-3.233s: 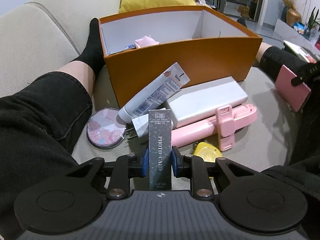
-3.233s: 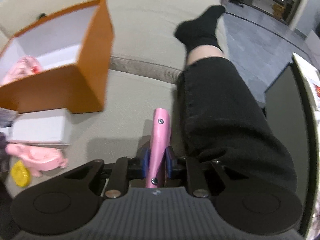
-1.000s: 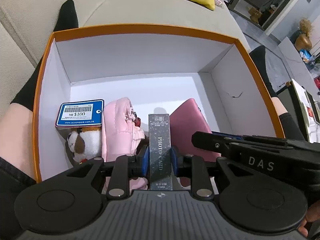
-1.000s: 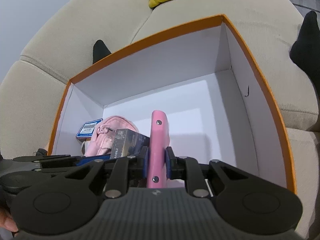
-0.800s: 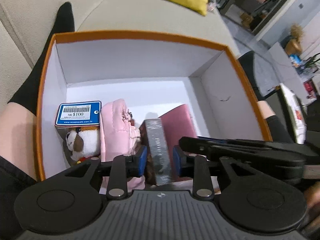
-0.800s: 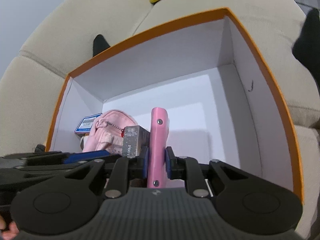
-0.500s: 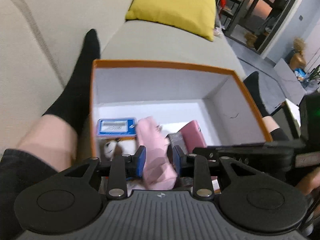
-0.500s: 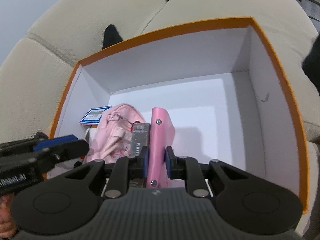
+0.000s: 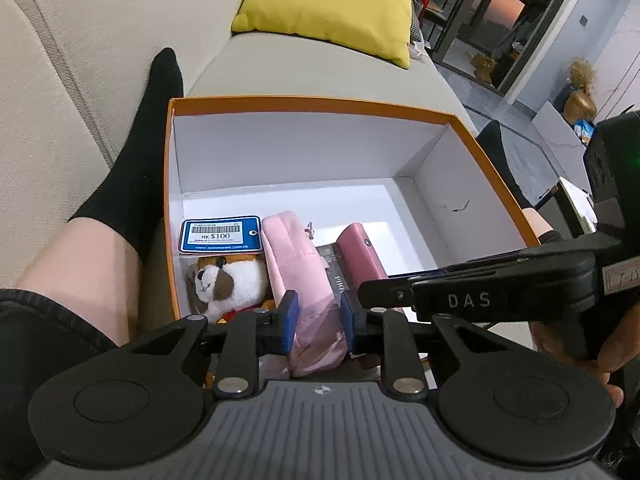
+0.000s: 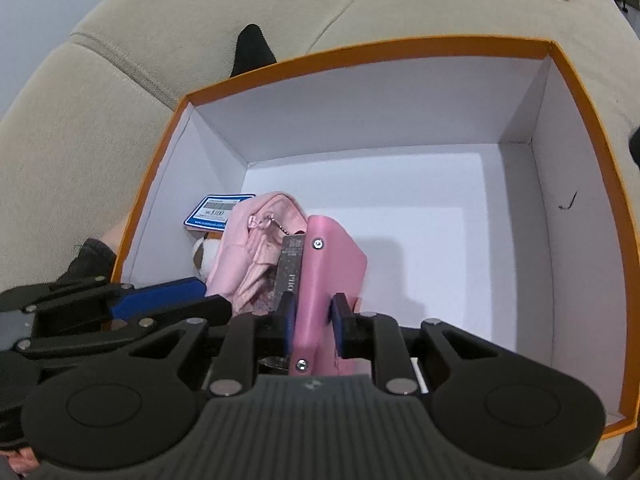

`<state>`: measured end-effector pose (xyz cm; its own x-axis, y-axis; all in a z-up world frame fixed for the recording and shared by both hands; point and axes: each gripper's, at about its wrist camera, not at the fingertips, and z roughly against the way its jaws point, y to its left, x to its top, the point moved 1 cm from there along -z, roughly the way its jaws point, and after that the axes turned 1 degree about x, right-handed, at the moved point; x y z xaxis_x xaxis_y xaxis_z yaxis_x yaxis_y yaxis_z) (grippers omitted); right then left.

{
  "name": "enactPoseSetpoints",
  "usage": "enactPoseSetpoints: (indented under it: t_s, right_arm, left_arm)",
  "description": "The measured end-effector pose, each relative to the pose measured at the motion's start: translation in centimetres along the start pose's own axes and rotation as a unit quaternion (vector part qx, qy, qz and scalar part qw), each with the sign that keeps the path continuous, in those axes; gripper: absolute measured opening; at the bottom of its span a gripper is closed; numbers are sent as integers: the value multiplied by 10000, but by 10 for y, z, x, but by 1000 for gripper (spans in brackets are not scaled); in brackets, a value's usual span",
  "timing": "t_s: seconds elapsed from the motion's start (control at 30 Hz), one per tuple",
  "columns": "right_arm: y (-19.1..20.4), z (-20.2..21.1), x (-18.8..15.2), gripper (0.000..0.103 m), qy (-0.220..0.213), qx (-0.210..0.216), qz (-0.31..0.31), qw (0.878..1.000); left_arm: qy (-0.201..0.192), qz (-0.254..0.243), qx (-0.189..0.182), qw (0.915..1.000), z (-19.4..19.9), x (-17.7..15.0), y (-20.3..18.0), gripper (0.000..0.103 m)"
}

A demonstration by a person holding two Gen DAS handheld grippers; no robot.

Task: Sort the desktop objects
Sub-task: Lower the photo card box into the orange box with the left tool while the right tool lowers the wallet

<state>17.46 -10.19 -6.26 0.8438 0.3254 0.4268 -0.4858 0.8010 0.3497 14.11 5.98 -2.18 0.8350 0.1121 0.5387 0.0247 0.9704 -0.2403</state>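
An orange box [image 9: 308,103] with white inside sits on the sofa; it also shows in the right wrist view [image 10: 580,92]. Inside lie a plush dog [image 9: 224,280] under a blue HK$100 tag [image 9: 220,234], a pink pouch [image 9: 300,264], a grey photo card box [image 9: 332,276] and a pink case [image 9: 362,254]. My left gripper [image 9: 318,322] is open and empty above the box's near edge, with the pouch seen between its fingers. My right gripper [image 10: 310,326] is shut on the pink case [image 10: 320,276], holding it inside the box beside the photo card box [image 10: 290,272].
The person's legs in black socks [image 9: 140,168] lie on both sides of the box. A yellow cushion [image 9: 328,4] rests at the sofa's far end. A dark cabinet and floor lie to the right [image 9: 560,128].
My left gripper opened and let go of the photo card box, which now stands in the box, then drew back and up. My right gripper stays shut on the pink case, lower in the box.
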Motion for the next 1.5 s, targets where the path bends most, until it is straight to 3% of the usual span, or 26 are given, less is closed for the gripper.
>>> enactPoseSetpoints:
  t_s: [0.1, 0.53, 0.57, 0.63, 0.7, 0.83, 0.97, 1.07, 1.17, 1.3, 1.5]
  right_arm:
    - [3, 3, -5, 34, -70, -1, 113, 9999]
    - [4, 10, -18, 34, -309, -145, 264, 9991]
    - [3, 10, -18, 34, -297, -145, 256, 9991]
    - [2, 10, -18, 22, -314, -162, 255, 9991]
    - [4, 11, -19, 22, -326, -219, 311, 9987]
    - [25, 15, -21, 19, -369, -847, 1085, 9898]
    - [32, 11, -20, 19, -209, -1003, 1237, 9870]
    - [30, 9, -18, 20, -147, -816, 1074, 9907]
    - [19, 9, -14, 23, -66, -367, 604, 9975]
    - [8, 9, -10, 34, -44, 55, 37, 10000]
    - [11, 9, -12, 34, -147, -43, 114, 9998]
  left_arm:
    - [-121, 84, 38, 9999, 4, -3, 3, 26]
    - [-473, 398, 69, 9981, 23, -6, 12, 27]
    - [-486, 410, 68, 9980, 24, -7, 12, 27]
    - [-512, 419, 62, 9978, 25, -7, 11, 27]
    - [-530, 441, 71, 9976, 26, -9, 11, 27]
    - [-566, 466, 75, 9973, 29, -10, 11, 27]
    - [-607, 486, 47, 9970, 31, -10, 11, 27]
    - [-606, 493, 36, 9969, 32, -11, 12, 27]
    - [-592, 526, 46, 9968, 32, -11, 14, 27]
    - [-589, 571, 75, 9966, 33, -12, 16, 27]
    - [-644, 557, 51, 9964, 36, -13, 15, 27]
